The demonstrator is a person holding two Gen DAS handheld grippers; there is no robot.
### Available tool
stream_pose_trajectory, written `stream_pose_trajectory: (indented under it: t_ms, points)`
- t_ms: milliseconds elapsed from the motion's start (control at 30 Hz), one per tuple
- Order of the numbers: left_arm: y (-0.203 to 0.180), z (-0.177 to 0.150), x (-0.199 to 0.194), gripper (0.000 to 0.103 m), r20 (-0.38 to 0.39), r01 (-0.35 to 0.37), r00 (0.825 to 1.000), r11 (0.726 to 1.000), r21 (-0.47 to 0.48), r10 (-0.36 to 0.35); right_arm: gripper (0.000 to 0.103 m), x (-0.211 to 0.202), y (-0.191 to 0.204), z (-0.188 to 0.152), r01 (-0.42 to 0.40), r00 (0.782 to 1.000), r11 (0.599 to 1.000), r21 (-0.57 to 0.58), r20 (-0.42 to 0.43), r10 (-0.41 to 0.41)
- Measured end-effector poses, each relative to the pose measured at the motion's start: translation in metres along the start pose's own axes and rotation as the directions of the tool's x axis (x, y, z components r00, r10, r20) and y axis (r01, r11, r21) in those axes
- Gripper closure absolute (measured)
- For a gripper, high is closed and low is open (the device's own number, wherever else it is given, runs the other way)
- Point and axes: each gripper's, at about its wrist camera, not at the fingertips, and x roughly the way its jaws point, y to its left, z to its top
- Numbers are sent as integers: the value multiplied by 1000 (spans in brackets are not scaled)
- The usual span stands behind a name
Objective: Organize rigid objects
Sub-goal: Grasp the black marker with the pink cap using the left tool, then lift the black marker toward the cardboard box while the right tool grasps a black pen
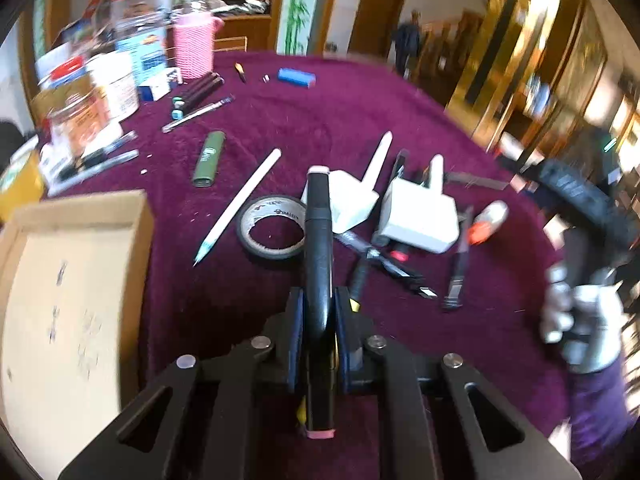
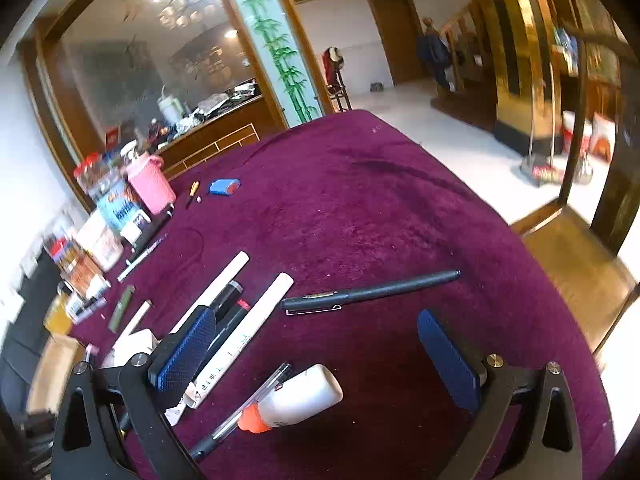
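My left gripper (image 1: 318, 316) is shut on a black marker with pink end caps (image 1: 319, 248), held above the purple tablecloth. An open cardboard box (image 1: 60, 292) lies to its left. Ahead lie a roll of black tape (image 1: 272, 226), a white pencil (image 1: 238, 206), a green lighter (image 1: 209, 159), two white plastic scoops (image 1: 420, 216) and several pens and knives (image 1: 384, 264). My right gripper (image 2: 316, 354) is open and empty, low over the cloth. A black pen (image 2: 368, 292) lies just beyond it. A white bottle with an orange cap (image 2: 294, 400) and a clear pen (image 2: 244, 412) lie between its fingers.
Jars, boxes and a pink knitted container (image 1: 194, 46) crowd the table's far left. A blue case (image 1: 297, 77) lies at the back. White sticks and markers (image 2: 240, 328) lie by my right gripper's left finger. The table edge (image 2: 532, 264) drops off at the right, with a wooden chair (image 2: 576, 268) beside it.
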Motion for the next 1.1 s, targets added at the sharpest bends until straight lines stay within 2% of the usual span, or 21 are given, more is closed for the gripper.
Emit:
stream_pose_trajectory:
  t_ms: [100, 200, 300, 367, 467, 500, 533, 600, 700, 733, 767, 800, 833, 900, 967, 1033, 1100]
  points:
    - [9, -12, -34, 89, 59, 31, 998, 998, -49, -28, 1, -7, -16, 4, -37, 999, 996, 82, 13, 36]
    - [18, -24, -64, 89, 107, 61, 993, 995, -80, -52, 1, -11, -27, 3, -84, 996, 987, 134, -27, 88]
    - [27, -33, -87, 89, 148, 79, 987, 993, -88, -65, 1, -11, -30, -3, -72, 991, 989, 131, -103, 86]
    - [32, -38, -95, 89, 163, 89, 984, 991, -96, -73, 1, -10, -30, -3, -41, 991, 993, 113, -122, 55]
    - [38, -44, -101, 89, 170, 79, 984, 992, -100, -61, 1, 4, -19, 5, 51, 986, 998, -22, -161, -54]
    - [40, -47, -103, 89, 170, 76, 984, 992, -103, -58, 1, 13, -13, 10, 97, 980, 990, -100, -166, -112]
    - [43, -48, -105, 89, 169, 77, 984, 991, -108, -58, 1, 17, -10, 12, 112, 977, 982, -151, -164, -137]
    - [48, -53, -109, 89, 165, 70, 985, 990, -119, -50, 1, 36, 5, 20, 98, 968, 936, -337, -187, -169]
    - [57, -56, -112, 89, 159, 53, 987, 989, -141, -30, 2, 63, 13, 23, 43, 949, 863, -504, -250, -193]
    - [60, -57, -112, 89, 157, 44, 987, 987, -152, -20, 4, 70, 11, 23, 46, 943, 849, -526, -258, -211]
    - [62, -58, -113, 89, 157, 39, 988, 986, -160, -14, 13, 79, 8, 23, 39, 932, 836, -547, -283, -228]
    - [64, -58, -113, 89, 157, 35, 988, 986, -165, -8, 28, 78, 3, 25, -5, 934, 857, -516, -307, -180]
    - [65, -58, -113, 89, 156, 29, 988, 986, -167, -2, 34, 78, -1, 28, -55, 928, 878, -475, -349, -131]
    - [65, -57, -111, 89, 151, 22, 989, 986, -166, 4, 64, 73, 1, 28, -81, 924, 874, -478, -366, -115]
    - [67, -54, -108, 89, 144, 22, 990, 986, -168, 2, 76, 69, 0, 27, -112, 912, 882, -457, -399, -91]
    - [67, -52, -104, 89, 138, 25, 990, 985, -171, -1, 78, 68, 1, 27, -135, 907, 886, -444, -415, -69]
    - [68, -51, -99, 89, 129, 34, 992, 982, -184, -10, 77, 71, 3, 27, -119, 916, 886, -447, -393, -76]
